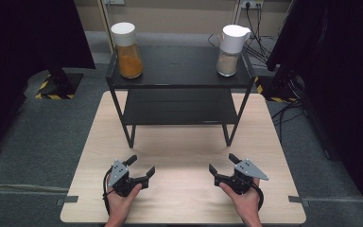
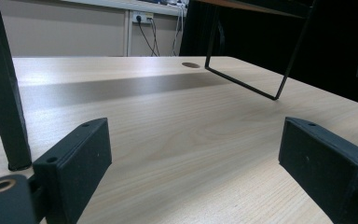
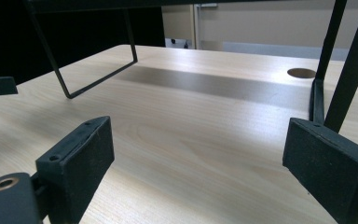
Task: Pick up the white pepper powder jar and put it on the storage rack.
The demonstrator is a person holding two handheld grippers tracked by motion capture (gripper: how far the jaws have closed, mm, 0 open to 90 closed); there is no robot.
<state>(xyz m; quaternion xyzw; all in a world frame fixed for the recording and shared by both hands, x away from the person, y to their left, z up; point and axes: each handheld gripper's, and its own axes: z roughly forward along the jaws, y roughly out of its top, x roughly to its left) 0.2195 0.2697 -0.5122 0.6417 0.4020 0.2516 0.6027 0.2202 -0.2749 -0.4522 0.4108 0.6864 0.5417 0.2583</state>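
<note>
Fingers (image 2: 79, 154) apart on both my grippers, low on counter (image 1: 184, 146). Orange-powder jar (image 1: 127, 49) up on rack's top shelf (image 1: 179, 66), far-left corner; left gripper (image 1: 141, 166) nearer, jar upright.

Forearms (image 1: 118, 215) cut off by bottom edge, high view.

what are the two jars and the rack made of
Orange-filled jar and pale-filled jar: likely clear glass or plastic, since the contents show through, with white, probably plastic lids. Rack: apparently matte black painted metal, given its thin legs.
</note>
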